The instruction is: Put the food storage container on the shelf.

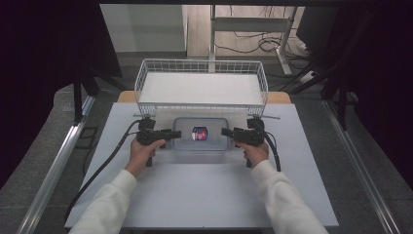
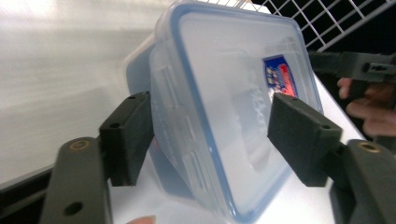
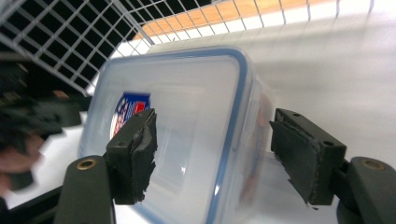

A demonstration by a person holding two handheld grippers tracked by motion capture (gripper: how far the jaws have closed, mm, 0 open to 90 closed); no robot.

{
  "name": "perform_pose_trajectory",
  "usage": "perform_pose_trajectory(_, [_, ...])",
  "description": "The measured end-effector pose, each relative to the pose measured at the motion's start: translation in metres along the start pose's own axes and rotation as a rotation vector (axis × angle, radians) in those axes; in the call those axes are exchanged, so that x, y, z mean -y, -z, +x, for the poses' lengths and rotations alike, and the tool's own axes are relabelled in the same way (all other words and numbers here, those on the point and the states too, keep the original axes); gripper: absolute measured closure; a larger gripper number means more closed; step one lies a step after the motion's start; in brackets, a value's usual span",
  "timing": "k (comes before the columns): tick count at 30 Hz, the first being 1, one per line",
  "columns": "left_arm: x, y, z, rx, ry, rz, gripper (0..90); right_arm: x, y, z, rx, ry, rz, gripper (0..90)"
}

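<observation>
Both sets of fingers are standing wide, straddling the container (image 1: pixel 201 134) ends at frame centre: left gripper (image 1: pixel 171 134), right gripper (image 1: pixel 227 132). Label blurred, contents unreadable.

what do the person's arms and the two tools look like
Both arms wear white long sleeves. The left tool and right tool are black, each with a trailing black cable. Their pads are dark foam, the right tool's visibly frayed.

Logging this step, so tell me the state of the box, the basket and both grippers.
Plastic box: lid on, flat on the table, label up.
Wire basket: upright, behind the box.
Left gripper: open, jaws around the box's edge.
Right gripper: open, jaws around the opposite edge.
</observation>
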State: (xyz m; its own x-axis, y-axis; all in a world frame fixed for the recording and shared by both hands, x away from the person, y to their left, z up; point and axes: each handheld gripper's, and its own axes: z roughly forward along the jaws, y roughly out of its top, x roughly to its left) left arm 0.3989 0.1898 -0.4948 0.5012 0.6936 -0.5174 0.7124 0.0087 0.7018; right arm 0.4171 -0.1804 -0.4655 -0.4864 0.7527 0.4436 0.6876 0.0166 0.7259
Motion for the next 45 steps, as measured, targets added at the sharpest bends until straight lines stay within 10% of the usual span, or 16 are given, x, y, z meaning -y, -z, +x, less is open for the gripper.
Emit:
perform_pose_trajectory(14, [0.024,0.051,-0.036,-0.024,-0.148,-0.006,23.7,0.03,0.047,0.044,-0.019,0.321,0.029,35.3])
perform_pose_trajectory(21, [0.048,0.062,-0.043,-0.023,-0.189,0.041,22.8,0.056,0.049,0.05,-0.026,0.394,0.087,47.0])
perform_pose_trajectory(29, [0.076,0.075,-0.052,-0.058,-0.241,0.083,22.1,0.071,0.031,0.06,-0.052,0.456,0.206,84.3])
perform_pose_trajectory(45, [0.092,0.082,-0.061,-0.082,-0.293,0.112,21.0,0.075,-0.061,0.088,0.078,0.581,0.278,89.1])
